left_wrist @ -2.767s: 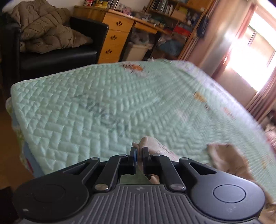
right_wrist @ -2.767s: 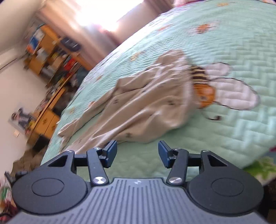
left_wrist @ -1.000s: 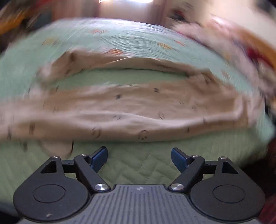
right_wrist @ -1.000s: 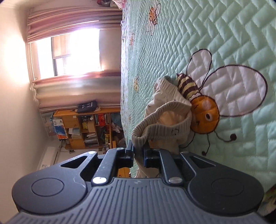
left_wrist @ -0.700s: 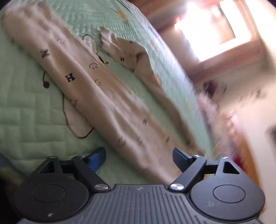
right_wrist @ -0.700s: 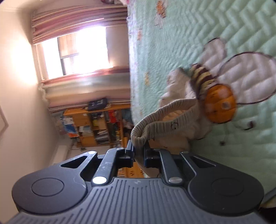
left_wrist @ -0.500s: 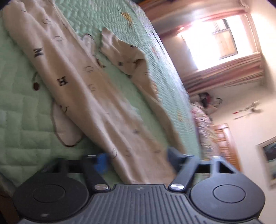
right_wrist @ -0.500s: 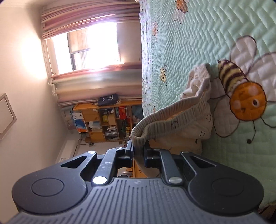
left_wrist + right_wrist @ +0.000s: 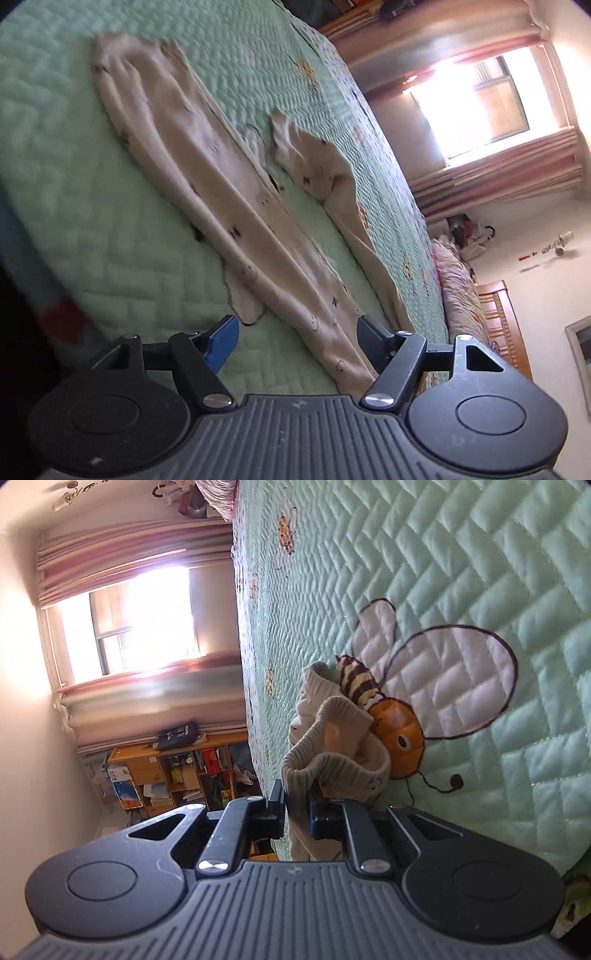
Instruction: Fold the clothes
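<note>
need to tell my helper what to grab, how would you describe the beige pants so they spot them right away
Start at the mint-green quilted bedspread that covers the bed. Stretched across it lie the beige pants, both long legs spread out, the ribbed waistband pinched in the right gripper. They are the only garment on the quilt, plain beige with tiny dark letters and smiley faces, unlike the stitched bee beside them.

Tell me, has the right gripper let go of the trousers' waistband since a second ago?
No. The right gripper stays shut on the ribbed waistband, which sits beside the embroidered bee on the green quilt as before.
</note>
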Demonstrator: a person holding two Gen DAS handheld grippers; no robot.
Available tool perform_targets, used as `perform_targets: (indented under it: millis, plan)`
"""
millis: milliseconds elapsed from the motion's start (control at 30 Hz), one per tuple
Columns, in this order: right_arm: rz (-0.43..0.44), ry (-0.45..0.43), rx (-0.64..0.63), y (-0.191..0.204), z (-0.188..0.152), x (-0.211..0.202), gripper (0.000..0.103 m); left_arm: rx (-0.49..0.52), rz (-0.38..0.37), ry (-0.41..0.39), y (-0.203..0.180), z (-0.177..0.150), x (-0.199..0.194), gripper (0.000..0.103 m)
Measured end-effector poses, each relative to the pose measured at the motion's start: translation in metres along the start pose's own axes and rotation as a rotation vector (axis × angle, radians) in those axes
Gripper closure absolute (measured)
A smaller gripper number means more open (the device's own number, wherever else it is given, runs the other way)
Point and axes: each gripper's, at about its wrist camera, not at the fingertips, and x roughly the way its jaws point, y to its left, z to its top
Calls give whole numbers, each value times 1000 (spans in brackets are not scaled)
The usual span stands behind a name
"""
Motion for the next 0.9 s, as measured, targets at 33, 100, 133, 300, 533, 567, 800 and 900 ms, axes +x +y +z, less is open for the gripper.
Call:
perform_targets:
  millis: [33, 100, 133, 300, 533, 567, 800, 900]
  plan:
    - [4, 4, -7, 3, 0, 1, 88, -6, -2, -12, 1, 0, 7, 28]
    - [13, 12, -22, 9, -2, 2, 88, -38, -20, -41, 5, 1, 18, 28]
    - [17, 16, -29, 12, -3, 3, 88, -52, -28, -57, 7, 3, 22, 28]
    - [18, 30, -40, 12, -8, 7, 84, -54, -34, -88, 10, 4, 30, 42]
    - [2, 32, -36, 2, -9, 6, 84, -53, 28, -48, 27, 11, 14, 101]
    - [2, 26, -39, 2, -9, 4, 84, -28, 13, -48, 22, 12, 6, 101]
    - [-50, -19, -65, -6, -1, -16, 84, 49, 82, 47, 23, 18, -22, 97]
    - [-96, -39, -51, -21, 2, -19, 84, 12, 76, 63, 30, 16, -14, 92]
